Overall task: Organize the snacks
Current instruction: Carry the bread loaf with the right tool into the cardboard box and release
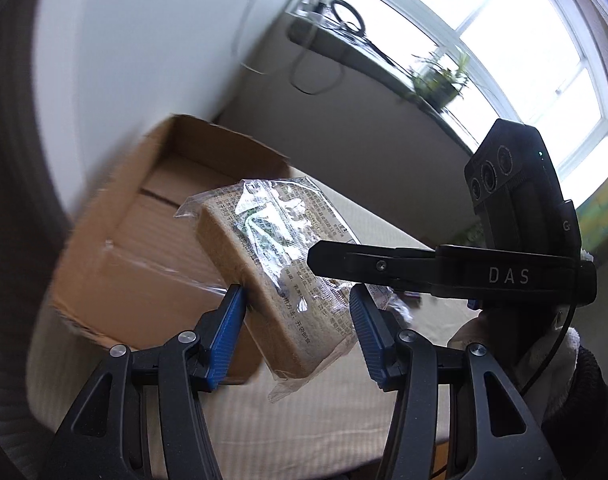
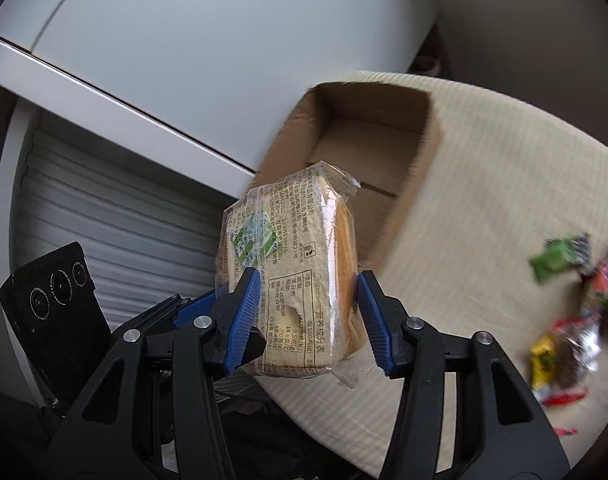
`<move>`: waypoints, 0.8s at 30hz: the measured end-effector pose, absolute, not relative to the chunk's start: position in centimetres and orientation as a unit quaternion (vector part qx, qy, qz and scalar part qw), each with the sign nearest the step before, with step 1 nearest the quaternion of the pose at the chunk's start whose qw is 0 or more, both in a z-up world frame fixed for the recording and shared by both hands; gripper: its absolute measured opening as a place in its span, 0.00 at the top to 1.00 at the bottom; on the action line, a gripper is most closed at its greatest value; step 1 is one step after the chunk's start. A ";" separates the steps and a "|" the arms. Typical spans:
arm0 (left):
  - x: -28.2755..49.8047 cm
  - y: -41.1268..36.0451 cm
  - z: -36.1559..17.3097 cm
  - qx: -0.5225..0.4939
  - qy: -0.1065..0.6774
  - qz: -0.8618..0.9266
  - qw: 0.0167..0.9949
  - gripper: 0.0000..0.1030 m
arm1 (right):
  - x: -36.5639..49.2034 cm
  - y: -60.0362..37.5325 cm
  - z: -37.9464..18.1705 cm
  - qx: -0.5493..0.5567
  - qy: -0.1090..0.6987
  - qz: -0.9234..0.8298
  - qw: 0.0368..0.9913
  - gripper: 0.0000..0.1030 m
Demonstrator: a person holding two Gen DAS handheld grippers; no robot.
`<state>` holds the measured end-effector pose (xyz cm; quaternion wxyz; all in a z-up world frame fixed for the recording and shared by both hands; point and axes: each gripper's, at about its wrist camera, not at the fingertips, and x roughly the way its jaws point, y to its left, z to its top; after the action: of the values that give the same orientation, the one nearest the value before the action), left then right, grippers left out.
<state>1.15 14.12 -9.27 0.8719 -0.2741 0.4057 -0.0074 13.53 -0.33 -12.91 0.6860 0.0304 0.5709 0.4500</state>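
A wrapped bread sandwich in clear printed plastic (image 1: 276, 264) is held in the air between both grippers. My left gripper (image 1: 298, 312) has its blue pads on either side of the pack's lower end. My right gripper (image 2: 309, 312) is closed on the same pack (image 2: 296, 272), and its black finger (image 1: 363, 264) crosses the pack in the left wrist view. An open, empty cardboard box (image 1: 156, 232) stands on the table behind the pack; it also shows in the right wrist view (image 2: 363, 148).
The table has a cream striped cloth (image 2: 483, 200). Several loose snack packets (image 2: 567, 312) lie at its right side. A white cabinet (image 2: 184, 60) and a ribbed panel (image 2: 116, 224) stand to the left. A windowsill with plants (image 1: 435, 80) is at the back.
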 end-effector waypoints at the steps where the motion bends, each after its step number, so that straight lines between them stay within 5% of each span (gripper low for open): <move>1: 1.0 14.4 -9.5 -0.274 0.406 -0.004 0.872 0.50 | 13.6 0.5 -13.3 0.029 0.573 0.453 0.683 0.49; 24: -0.1 18.6 -11.5 -0.259 0.440 0.069 0.857 0.50 | 13.3 4.6 -15.5 -0.029 0.577 0.436 0.690 0.49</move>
<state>-0.14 18.60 -11.52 0.8574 -0.2586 0.4395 0.0692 13.30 4.58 -15.50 0.6899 -0.0288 0.5768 0.4364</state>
